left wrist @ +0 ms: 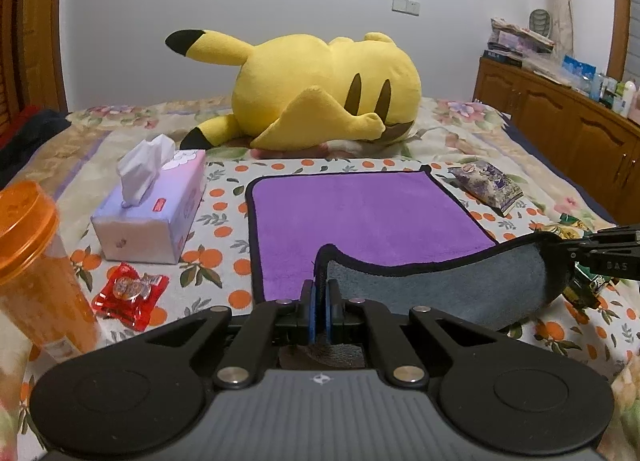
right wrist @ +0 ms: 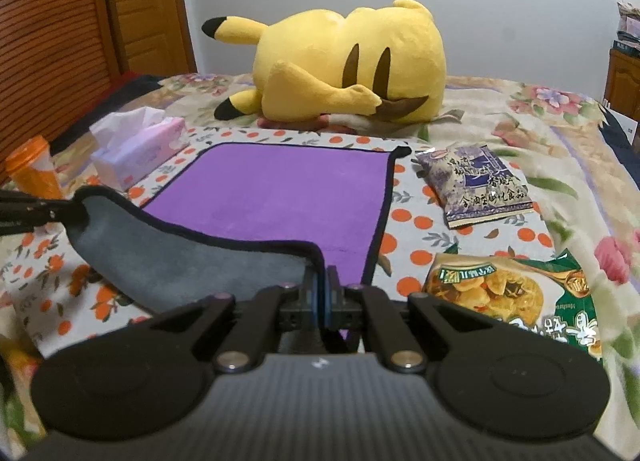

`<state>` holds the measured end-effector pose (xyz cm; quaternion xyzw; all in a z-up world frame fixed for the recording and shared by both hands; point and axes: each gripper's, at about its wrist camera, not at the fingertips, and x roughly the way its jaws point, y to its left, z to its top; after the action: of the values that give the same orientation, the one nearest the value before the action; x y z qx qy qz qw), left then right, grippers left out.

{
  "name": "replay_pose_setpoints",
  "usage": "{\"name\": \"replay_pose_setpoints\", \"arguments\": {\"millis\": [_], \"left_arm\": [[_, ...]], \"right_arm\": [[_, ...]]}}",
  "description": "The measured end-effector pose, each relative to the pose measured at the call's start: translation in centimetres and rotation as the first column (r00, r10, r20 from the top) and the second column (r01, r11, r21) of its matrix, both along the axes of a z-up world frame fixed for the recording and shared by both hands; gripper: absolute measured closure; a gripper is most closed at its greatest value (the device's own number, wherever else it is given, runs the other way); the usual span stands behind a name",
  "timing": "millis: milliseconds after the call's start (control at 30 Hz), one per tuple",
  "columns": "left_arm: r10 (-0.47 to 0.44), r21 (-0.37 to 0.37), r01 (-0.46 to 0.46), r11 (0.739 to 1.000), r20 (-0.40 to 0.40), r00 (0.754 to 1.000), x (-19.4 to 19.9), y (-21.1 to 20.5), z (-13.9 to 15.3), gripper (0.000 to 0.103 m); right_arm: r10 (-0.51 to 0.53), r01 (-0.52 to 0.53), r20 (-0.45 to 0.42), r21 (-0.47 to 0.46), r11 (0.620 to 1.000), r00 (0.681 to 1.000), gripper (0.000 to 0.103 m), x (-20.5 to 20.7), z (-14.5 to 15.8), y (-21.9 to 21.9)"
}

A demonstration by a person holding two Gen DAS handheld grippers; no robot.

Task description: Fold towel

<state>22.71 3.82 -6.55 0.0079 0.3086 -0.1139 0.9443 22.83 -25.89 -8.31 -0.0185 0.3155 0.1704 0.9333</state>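
Grippers first: our left gripper [left wrist: 320,293] is clenched on the near left corner of the towel [left wrist: 360,217], its blue pads [left wrist: 312,315] pinching the black hem, and our right gripper [right wrist: 323,285] is clamped the same way on the near right corner. We hold that near edge lifted off the bed [right wrist: 500,109], so the grey underside sags in a curve between the two grippers, while the far part of the towel lies flat, purple side up, on the orange-dotted cloth [left wrist: 224,197].

From the left gripper, a red candy wrapper [left wrist: 130,295] lies at 9 o'clock, an orange cup [left wrist: 32,261] stands further out at the same hour, and a tissue box [left wrist: 156,209] sits at 10 o'clock, just beside the towel's left edge. At 12 o'clock, beyond the towel's far hem, a yellow plush [left wrist: 320,89] lies on its side. From the right gripper, a purple snack bag [right wrist: 476,185] lies at 1 o'clock near the towel's far right corner, and a green snack bag [right wrist: 516,293] lies at 3 o'clock, close beside the gripper. A wooden cabinet [left wrist: 560,109] stands past the bed at 2 o'clock in the left view.
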Motion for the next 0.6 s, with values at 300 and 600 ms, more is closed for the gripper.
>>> {"name": "replay_pose_setpoints", "arguments": {"millis": [300,600], "left_arm": [[-0.004,0.003,0.004,1.000,0.012,1.000,1.1,-0.2,0.0,0.098],[0.001,0.012,-0.001,1.000,0.028,1.000,2.7,-0.1,0.1,0.098]], "right_arm": [[0.009,-0.008,0.024,-0.031,0.999,1.000,0.100,1.0,-0.4,0.4],[0.013,-0.011,0.047,-0.052,0.999,0.999,0.100,2.2,-0.7,0.6]]}}
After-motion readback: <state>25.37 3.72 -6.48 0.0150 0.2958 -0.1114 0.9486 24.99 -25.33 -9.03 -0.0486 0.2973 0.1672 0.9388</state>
